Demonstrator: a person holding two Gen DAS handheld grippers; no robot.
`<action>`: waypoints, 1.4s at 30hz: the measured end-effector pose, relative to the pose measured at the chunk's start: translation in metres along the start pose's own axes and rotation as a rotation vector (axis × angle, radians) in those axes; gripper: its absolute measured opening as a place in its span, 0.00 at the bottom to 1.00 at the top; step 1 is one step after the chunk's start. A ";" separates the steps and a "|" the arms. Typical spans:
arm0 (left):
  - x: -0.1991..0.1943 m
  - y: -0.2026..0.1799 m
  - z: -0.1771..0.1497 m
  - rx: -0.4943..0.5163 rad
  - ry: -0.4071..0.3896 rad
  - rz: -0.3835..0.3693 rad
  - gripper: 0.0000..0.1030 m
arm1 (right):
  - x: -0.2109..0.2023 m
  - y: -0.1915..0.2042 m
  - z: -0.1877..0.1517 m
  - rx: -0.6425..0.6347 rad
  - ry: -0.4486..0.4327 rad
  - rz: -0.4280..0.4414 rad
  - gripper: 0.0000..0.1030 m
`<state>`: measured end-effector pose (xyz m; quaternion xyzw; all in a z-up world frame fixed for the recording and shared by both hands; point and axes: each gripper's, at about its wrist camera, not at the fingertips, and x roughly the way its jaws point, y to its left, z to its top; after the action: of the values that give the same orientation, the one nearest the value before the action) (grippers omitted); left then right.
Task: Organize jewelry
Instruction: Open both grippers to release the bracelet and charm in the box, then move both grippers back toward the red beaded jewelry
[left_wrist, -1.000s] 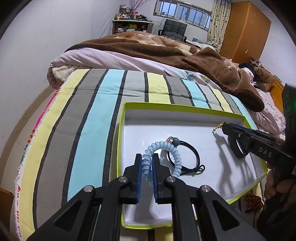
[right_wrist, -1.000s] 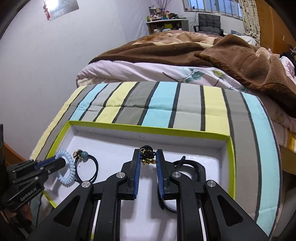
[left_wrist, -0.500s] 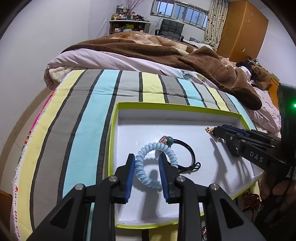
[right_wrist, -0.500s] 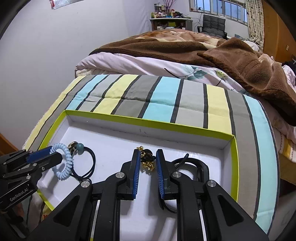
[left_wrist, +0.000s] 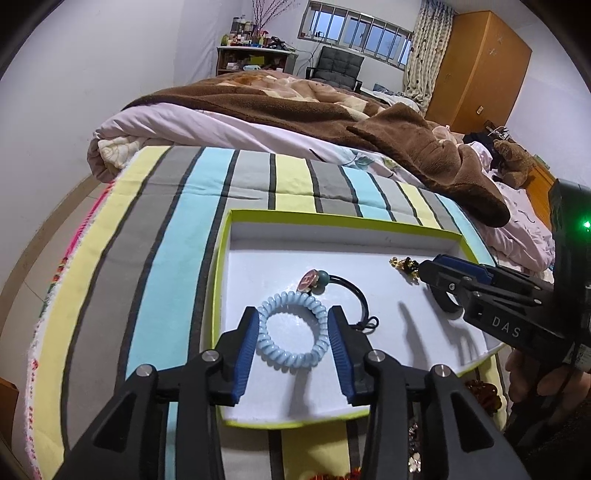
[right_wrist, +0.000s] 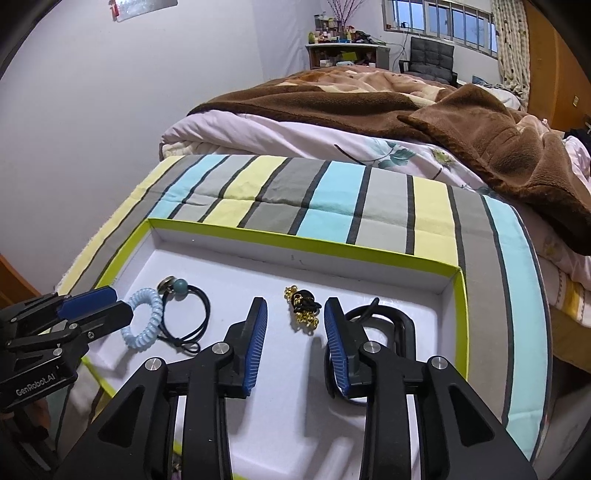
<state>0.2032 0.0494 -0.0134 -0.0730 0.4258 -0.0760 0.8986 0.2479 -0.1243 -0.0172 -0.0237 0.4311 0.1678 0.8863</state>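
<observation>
A white tray with a lime-green rim (left_wrist: 332, 216) (right_wrist: 295, 243) lies on a striped cloth. On its floor a light blue spiral hair tie (left_wrist: 293, 326) (right_wrist: 144, 321) rests round and slack between the fingers of my left gripper (left_wrist: 293, 317) (right_wrist: 114, 302), whose jaws are opening; the pads stand just off the coil. My right gripper (right_wrist: 295, 308) (left_wrist: 424, 267) is opening too, and a small gold-and-black charm piece (right_wrist: 303, 306) (left_wrist: 404, 264) lies on the tray between its fingertips. A black elastic with a teal bead (left_wrist: 321, 278) (right_wrist: 181, 284) sits beside the coil.
A thick black band (right_wrist: 391, 321) lies in the tray's right part, partly behind my right finger. Striped cloth (left_wrist: 166, 258) surrounds the tray, with a brown blanket (right_wrist: 480, 125) beyond. Loose jewellery (left_wrist: 480, 391) sits off the tray's front edge. A hand (left_wrist: 535, 376) holds the right gripper.
Both grippers have opened. The blue coil, pinched upright before, now lies flat and round on the tray. The gold-and-black piece has left the right pads and rests on the tray floor.
</observation>
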 end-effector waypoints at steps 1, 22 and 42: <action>-0.004 -0.001 -0.002 0.001 -0.007 -0.002 0.39 | -0.002 0.000 0.000 0.001 -0.005 0.003 0.34; -0.075 0.002 -0.059 -0.032 -0.093 -0.022 0.44 | -0.093 -0.006 -0.063 0.052 -0.113 0.041 0.34; -0.095 0.005 -0.106 -0.052 -0.076 -0.044 0.45 | -0.079 -0.008 -0.108 -0.009 0.006 0.022 0.35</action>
<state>0.0620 0.0658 -0.0095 -0.1087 0.3917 -0.0815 0.9100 0.1240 -0.1738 -0.0247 -0.0233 0.4331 0.1796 0.8829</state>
